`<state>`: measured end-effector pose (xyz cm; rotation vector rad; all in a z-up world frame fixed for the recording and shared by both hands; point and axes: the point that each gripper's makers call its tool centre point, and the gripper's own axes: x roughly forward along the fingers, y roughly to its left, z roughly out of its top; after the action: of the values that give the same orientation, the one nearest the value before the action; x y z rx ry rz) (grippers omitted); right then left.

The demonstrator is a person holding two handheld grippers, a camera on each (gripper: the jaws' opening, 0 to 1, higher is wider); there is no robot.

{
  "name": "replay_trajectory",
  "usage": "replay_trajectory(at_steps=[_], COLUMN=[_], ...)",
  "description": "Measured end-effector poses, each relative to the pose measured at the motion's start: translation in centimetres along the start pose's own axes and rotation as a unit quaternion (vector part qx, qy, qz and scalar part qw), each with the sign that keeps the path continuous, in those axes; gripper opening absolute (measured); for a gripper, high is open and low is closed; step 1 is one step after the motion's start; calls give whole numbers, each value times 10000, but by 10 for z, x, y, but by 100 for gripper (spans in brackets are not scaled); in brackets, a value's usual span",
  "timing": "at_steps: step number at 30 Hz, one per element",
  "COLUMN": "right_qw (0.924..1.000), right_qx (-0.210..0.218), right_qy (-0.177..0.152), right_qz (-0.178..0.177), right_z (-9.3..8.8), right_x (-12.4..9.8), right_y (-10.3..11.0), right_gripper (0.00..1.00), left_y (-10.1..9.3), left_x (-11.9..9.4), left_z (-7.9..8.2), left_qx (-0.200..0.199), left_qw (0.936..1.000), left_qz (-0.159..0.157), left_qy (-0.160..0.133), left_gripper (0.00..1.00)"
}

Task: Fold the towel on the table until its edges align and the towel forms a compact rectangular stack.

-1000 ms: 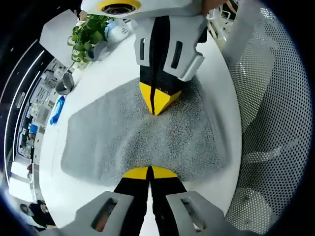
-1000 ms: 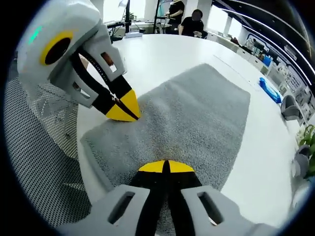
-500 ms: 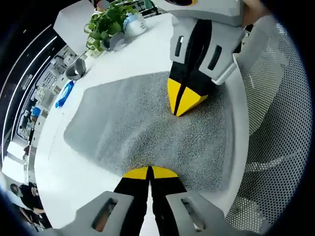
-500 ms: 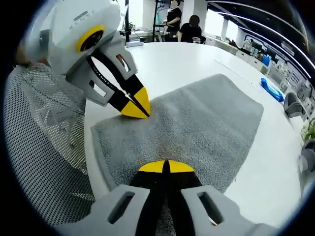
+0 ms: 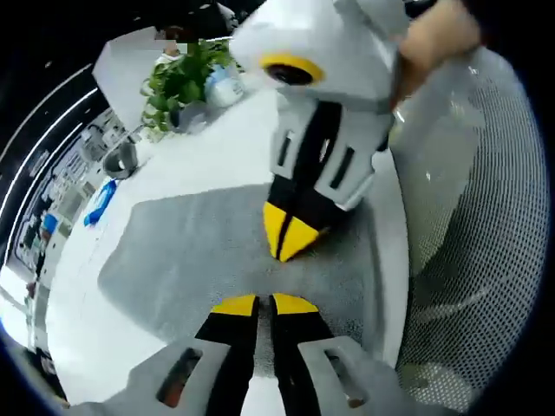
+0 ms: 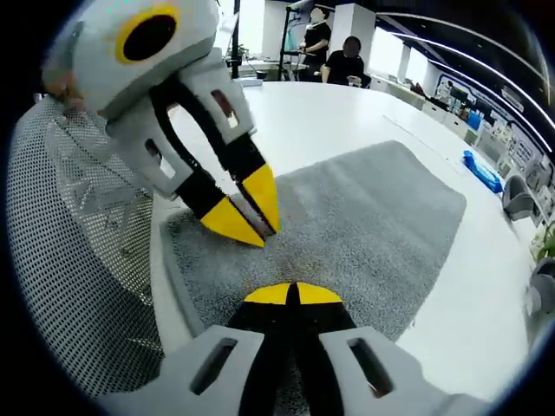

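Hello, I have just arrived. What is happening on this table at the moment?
A person is working a grey towel on a white table with two hand-held grippers. The right gripper is shut on the towel's near edge. The left gripper has its jaws slightly apart, tips at the towel beside it. The towel lies mostly flat, not yet a compact stack. A mesh chair stands alongside.

- Left gripper view: close above the towel (image 5: 182,251), facing along its near edge toward the potted plant (image 5: 178,82).
- Right gripper view: close, from the opposite end, facing the far seated people.
- Shared: towel (image 6: 364,225), white table (image 6: 347,108), mesh chair (image 6: 69,260).
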<state>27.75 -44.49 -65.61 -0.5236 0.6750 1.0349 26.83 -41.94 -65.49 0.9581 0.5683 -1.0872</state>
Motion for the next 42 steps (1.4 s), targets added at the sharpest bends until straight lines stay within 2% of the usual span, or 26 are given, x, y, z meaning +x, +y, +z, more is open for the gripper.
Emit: replay_trajectory(at_steps=[2, 5, 7, 12, 18, 22, 24, 25, 27, 30, 31, 32, 34, 36, 38, 40, 41, 42], right_qw=[10000, 10000, 10000, 10000, 9998, 9997, 9990, 9978, 9940, 9912, 9935, 9937, 9916, 9888, 9832, 9822, 9795, 9742], right_qx=[33, 34, 23, -55, -203, -214, -434, -659, -1073, -1286, -1020, -918, -1042, -1164, -1411, -1611, -1729, -1898], right_qy=[8, -5, -11, -21, -22, -96, -7, 94, 213, 287, 218, 217, 288, 454, 670, 473, 525, 769], right_qz=[1, 13, 17, 30, 26, 42, 49, 25, -29, 105, 452, 600, 711, 818, 943, 847, 887, 947], right_z=[0, 0, 0, 3, 7, 10, 10, 10, 12, 12, 14, 14, 10, 0, -19, -21, -22, -25], right_x=[0, 0, 0, 2, 5, 7, 7, 5, 5, 3, 0, -2, -11, -20, -28, -31, -33, -35], right_y=[0, 0, 0, 2, 7, 7, 7, 6, 8, 15, 26, 30, 31, 34, 42, 46, 48, 49], right_gripper=[0, 0, 0, 0, 0, 0, 0, 0, 0, 0, 0, 0, 5, 7, 6, 6, 6, 7], left_y=[4, 6, 8, 11, 18, 21, 19, 19, 18, 18, 18, 18, 19, 19, 19, 19, 19, 19], left_x=[0, 0, 1, 0, 0, 0, 0, -1, -1, 0, 0, 0, 0, 0, -1, 0, 0, 0], left_z=[5, 3, 2, -2, -8, -12, -9, -9, -10, -9, -9, -9, -10, -10, -10, -10, -10, -10], left_qx=[541, 113, 13, 136, -143, 52, 601, 725, 557, 643, 643, 562, 372, 384, 426, 443, 437, 407], left_qw=[9984, 9998, 9998, 9996, 9992, 9988, 9971, 9962, 9971, 9962, 9961, 9964, 9973, 9973, 9973, 9972, 9971, 9972], left_qz=[166, 157, 175, 244, 340, 421, 411, 423, 444, 471, 488, 499, 492, 493, 492, 485, 486, 493], left_qy=[-48, 25, 20, 86, 132, 256, 241, 229, 258, 341, 368, 389, 406, 382, 351, 363, 378, 397], left_gripper=[3, 2, 1, 1, 1, 1, 1, 1, 1, 1, 1, 1, 1, 1, 1, 1, 1, 1])
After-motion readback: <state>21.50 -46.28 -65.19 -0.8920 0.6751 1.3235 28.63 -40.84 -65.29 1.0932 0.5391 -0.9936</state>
